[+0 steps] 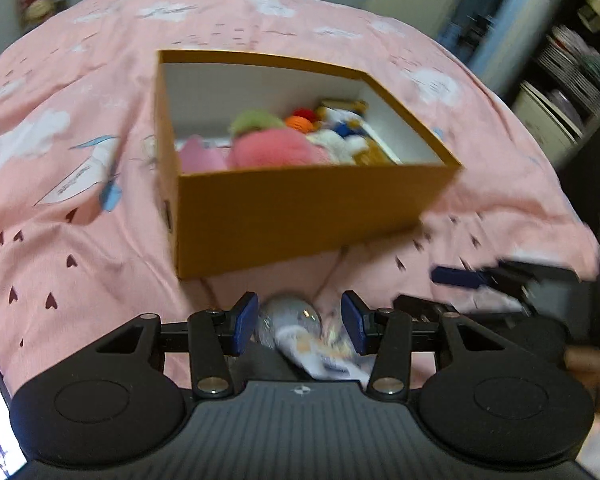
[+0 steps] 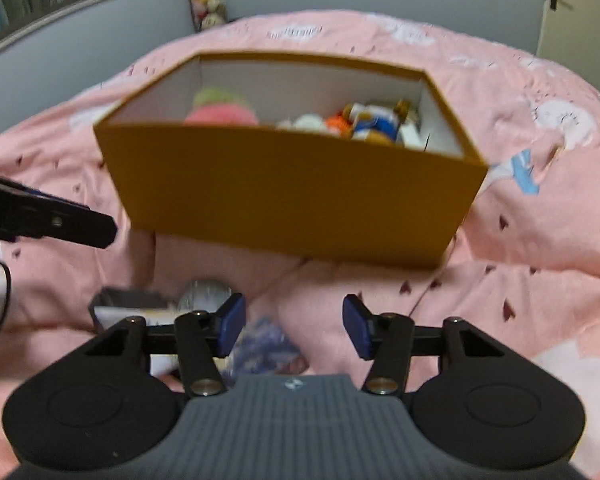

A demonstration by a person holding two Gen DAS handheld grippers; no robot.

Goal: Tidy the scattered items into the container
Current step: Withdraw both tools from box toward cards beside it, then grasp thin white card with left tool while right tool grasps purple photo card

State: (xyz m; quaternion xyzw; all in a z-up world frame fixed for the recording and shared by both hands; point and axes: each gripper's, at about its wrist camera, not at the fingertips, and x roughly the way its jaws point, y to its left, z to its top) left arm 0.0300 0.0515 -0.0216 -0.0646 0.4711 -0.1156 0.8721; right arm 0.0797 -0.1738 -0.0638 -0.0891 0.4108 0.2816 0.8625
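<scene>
1. Left wrist view: on a pink bedspread, an open orange box already holds soft toys. Just in front of it, near the camera, the left gripper stands spread around a clear, crinkled packet with white and blue print. The packet lies between the blue pads, neither pad visibly pressing it.

2. Same view, right edge: the right gripper reaches in low over the bedspread, blurred; its spread cannot be told from here.

3. Right wrist view: the right gripper is parted, with nothing pinched. A blurred bluish-purple item lies on the bedspread just inside its left pad. A clear rounded packet and a flat white-and-dark pack lie just beyond that pad, to the left. The box sits ahead, and the left gripper's finger juts in from the left.

4. Handling, as a judgement: the packets look light, thin and slippery, likely to crumple or slide rather than break. A firm pinch across the fuller middle seems safer than an edge.

5. Position, as a judgement: remaining items lie near the box's front wall, so each needs only a short lift over the rim.
</scene>
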